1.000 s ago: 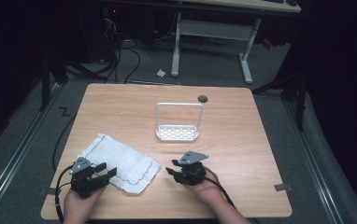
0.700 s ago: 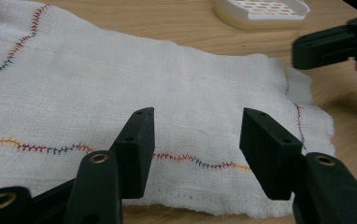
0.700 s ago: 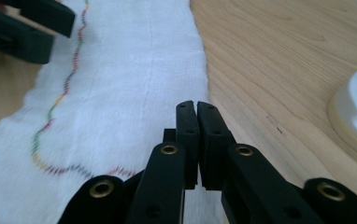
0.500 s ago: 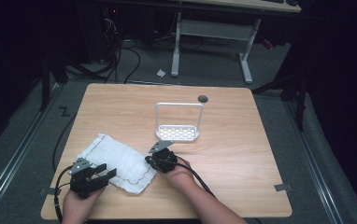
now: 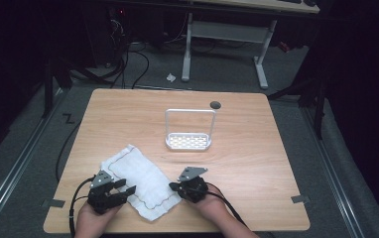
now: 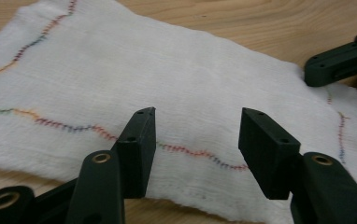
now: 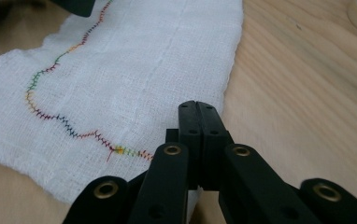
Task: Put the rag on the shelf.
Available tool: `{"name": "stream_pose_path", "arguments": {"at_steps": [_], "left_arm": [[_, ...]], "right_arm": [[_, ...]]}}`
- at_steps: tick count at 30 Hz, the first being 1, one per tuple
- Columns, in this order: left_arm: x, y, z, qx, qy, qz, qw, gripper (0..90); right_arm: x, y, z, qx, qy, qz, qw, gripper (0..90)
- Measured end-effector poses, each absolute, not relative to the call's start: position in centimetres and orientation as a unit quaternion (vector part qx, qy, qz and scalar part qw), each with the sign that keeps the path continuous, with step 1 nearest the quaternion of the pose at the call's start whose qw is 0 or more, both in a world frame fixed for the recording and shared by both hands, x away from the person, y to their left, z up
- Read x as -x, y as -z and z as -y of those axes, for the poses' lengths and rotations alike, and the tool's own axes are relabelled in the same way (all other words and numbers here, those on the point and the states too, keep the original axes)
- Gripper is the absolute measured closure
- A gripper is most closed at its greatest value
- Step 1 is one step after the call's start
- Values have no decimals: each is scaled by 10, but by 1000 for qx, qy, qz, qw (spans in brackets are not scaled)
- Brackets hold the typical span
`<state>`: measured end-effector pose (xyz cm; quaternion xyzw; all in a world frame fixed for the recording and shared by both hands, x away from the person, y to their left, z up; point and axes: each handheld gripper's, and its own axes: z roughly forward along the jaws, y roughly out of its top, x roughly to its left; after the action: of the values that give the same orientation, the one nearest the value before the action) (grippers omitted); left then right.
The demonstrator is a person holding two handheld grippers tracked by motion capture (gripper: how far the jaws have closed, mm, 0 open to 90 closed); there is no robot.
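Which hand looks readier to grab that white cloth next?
Probably the left. The left gripper hangs over the cloth with its jaws open, the stitched edge between them. The right gripper is at the cloth's edge with its jaws shut, so it would need opening first.

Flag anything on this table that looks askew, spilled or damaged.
Nothing spilled or broken. The white cloth lies diagonally to the table edges, near the front, with a wavy hem. The white rack stands upright mid-table. The left claw is open over the cloth.

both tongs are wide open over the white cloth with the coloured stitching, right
Not both. The left tongs are open over the white cloth with coloured stitching, but the right gripper view shows the right tongs shut, jaws pressed together at the cloth's edge.
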<state>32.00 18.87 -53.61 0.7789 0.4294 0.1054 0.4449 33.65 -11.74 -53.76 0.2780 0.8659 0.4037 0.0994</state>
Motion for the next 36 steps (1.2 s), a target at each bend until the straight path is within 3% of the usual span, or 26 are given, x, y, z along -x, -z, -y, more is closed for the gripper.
{"name": "stream_pose_path", "arguments": {"at_steps": [6, 11, 15, 21, 22, 23, 28, 29, 36], "left_arm": [[-319, 537, -186, -781, -102, -426, 445, 464], [-319, 536, -186, -779, -101, -428, 447, 462], [-320, 536, -186, -776, -97, -430, 452, 461], [-315, 532, -184, -758, -69, -437, 479, 461], [-314, 532, -181, -761, -64, -434, 479, 473], [-312, 533, -177, -768, -55, -426, 474, 542], [-307, 537, -162, -796, -57, -410, 441, 628], [-308, 537, -162, -798, -62, -411, 437, 698], [-319, 539, -155, -796, -64, -414, 436, 782]], "right_arm": [[-303, 537, 155, -289, -398, -864, 108, 900], [-292, 537, 164, -293, -398, -862, 113, 899], [-295, 533, 162, -294, -410, -856, 111, 856], [-330, 517, 138, -285, -420, -852, 127, 862], [-338, 517, 131, -284, -416, -854, 129, 863], [-358, 517, 113, -287, -407, -858, 130, 864], [-382, 522, 87, -287, -387, -868, 121, 864], [-388, 527, 79, -288, -372, -874, 123, 870], [-386, 535, 94, -304, -391, -862, 106, 889]]}}
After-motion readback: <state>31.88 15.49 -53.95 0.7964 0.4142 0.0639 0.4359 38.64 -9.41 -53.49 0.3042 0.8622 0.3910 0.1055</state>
